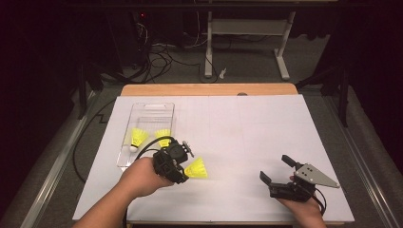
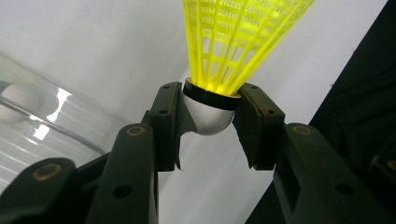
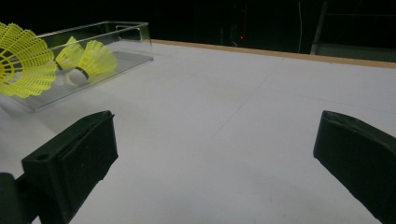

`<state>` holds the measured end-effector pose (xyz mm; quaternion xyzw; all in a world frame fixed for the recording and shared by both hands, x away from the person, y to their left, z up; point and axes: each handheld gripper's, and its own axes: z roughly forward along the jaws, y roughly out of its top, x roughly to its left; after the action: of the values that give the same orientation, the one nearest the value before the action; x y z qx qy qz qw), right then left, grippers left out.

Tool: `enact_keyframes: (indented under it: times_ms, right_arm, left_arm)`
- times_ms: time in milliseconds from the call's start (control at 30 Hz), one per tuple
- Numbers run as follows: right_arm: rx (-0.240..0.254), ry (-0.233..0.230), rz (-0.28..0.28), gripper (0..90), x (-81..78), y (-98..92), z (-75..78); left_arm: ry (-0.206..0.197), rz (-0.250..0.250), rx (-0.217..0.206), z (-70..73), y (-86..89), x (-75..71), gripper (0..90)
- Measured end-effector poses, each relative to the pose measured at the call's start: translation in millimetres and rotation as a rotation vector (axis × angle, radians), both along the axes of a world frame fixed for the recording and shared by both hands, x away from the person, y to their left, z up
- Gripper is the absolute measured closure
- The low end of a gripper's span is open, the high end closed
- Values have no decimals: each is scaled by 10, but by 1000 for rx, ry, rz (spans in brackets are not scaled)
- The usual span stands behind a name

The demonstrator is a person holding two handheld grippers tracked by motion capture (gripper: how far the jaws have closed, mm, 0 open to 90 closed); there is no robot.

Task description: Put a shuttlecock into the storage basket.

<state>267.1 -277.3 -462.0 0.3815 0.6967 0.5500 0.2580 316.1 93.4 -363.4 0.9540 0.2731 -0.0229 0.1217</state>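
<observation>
Left tongs (image 2: 208,109), seen in the left gripper view: the two black jaws are partly closed and clamp the white rounded cork of a yellow shuttlecock (image 2: 233,42), one pad on each side just below its black band; the netted skirt flares away from the jaws. In the high view the left tongs (image 1: 186,166) sit in the person's left hand (image 1: 142,176) above the white counter (image 1: 247,137), with the held shuttlecock (image 1: 196,168) pointing its skirt to the right, just beside the near right corner of a clear plastic tray (image 1: 147,110).

Tray, near end: two more yellow shuttlecocks (image 1: 139,137), lying side by side; the right gripper view shows them inside the clear tray (image 3: 126,35), with one white cork visible.

Right tongs (image 1: 278,169), high view: held in the right hand (image 1: 304,209) near the front edge of the counter, well apart from the tray. Its jaws stand wide open with nothing between them, as the right gripper view confirms; bare counter (image 3: 224,130) lies in the gap.
</observation>
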Motion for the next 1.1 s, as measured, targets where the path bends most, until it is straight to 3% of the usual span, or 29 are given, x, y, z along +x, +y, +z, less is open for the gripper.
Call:
enact_keyframes:
  times_ms: [300, 600, 1100]
  right_arm:
    - [-13, 11, 0, 4, 6, 0, -5]
    - [-18, 9, 9, 4, 5, 11, -3]
    - [-25, 12, 23, 4, 12, 28, -9]
  left_arm:
    - [-11, 11, -11, 211, 113, 28, 628]
    - [-12, 47, -10, 348, 342, 115, 628]
    - [-12, 114, 14, 339, 745, 199, 628]
